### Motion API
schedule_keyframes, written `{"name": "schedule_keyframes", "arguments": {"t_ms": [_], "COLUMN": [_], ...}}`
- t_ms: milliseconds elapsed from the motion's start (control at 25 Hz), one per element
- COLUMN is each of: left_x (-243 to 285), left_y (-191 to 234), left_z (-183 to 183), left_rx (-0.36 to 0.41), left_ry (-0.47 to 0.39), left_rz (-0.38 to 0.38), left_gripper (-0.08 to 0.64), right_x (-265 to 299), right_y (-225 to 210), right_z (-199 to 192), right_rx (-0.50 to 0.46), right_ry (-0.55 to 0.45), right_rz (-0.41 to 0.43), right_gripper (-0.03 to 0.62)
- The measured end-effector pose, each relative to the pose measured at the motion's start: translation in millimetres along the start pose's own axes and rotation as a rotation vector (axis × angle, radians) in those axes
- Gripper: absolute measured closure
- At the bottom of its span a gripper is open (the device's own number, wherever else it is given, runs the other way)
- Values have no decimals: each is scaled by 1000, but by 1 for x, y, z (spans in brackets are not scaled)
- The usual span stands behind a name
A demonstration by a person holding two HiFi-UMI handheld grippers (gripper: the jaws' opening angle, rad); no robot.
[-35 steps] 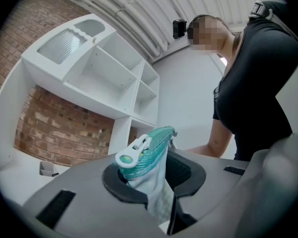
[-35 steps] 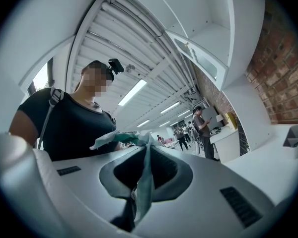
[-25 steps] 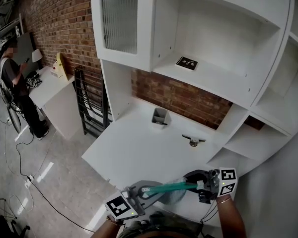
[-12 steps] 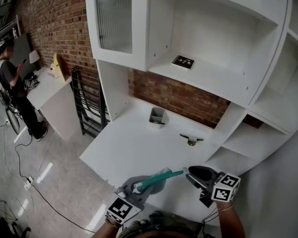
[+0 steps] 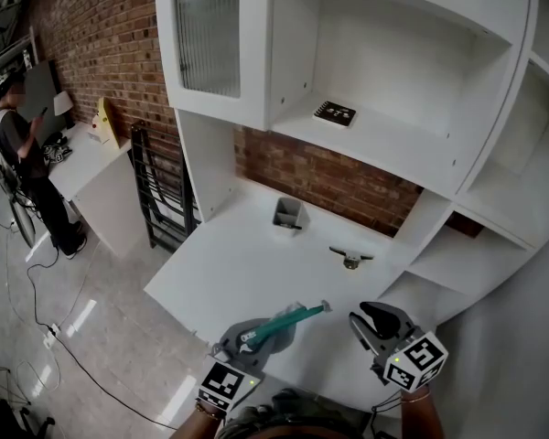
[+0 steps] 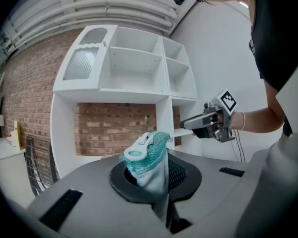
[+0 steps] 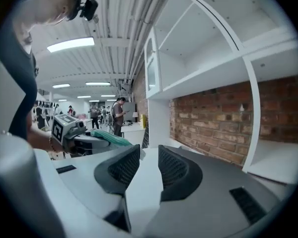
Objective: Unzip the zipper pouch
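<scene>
Gripping: left gripper [image 6: 150, 178] clamped on teal mesh zipper pouch [image 6: 150, 155], over white desk [image 5: 247, 263] front edge; lower pouch hidden between jaws | right gripper [image 7: 148, 168] well apart, jaws just been opening, nothing between | zip extent unclear

Left tongs [image 6: 157, 181] pinch the teal pouch [image 6: 150, 155], seemingly zipper-end.

Pouch [image 5: 291, 318] in left gripper [image 5: 256, 336], right gripper [image 5: 359, 321] to its right; bin [image 5: 290, 214] behind them on surface [image 5: 238, 268].
</scene>
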State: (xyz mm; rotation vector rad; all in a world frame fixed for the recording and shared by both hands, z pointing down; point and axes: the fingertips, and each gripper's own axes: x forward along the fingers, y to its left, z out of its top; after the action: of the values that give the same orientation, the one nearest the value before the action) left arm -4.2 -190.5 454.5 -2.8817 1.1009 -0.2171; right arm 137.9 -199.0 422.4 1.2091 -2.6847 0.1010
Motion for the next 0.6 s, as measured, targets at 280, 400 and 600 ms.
{"name": "schedule_keyframes", "arguments": {"t_ms": [280, 400, 600], "left_x": [13, 15, 13], "left_y": [-3, -3, 1], "left_z": [-6, -7, -12], "left_rx": [49, 82, 91], "left_ry": [63, 95, 136], "left_rz": [54, 86, 143], "left_gripper": [555, 554, 554], "right_x": [38, 53, 68], "right_y": [93, 125, 156], "right_z": [19, 23, 29], "right_rx": [-240, -332, -325], "right_ry": [53, 80, 46], "right_rz": [192, 207, 275], "right_gripper": [489, 481, 465]}}
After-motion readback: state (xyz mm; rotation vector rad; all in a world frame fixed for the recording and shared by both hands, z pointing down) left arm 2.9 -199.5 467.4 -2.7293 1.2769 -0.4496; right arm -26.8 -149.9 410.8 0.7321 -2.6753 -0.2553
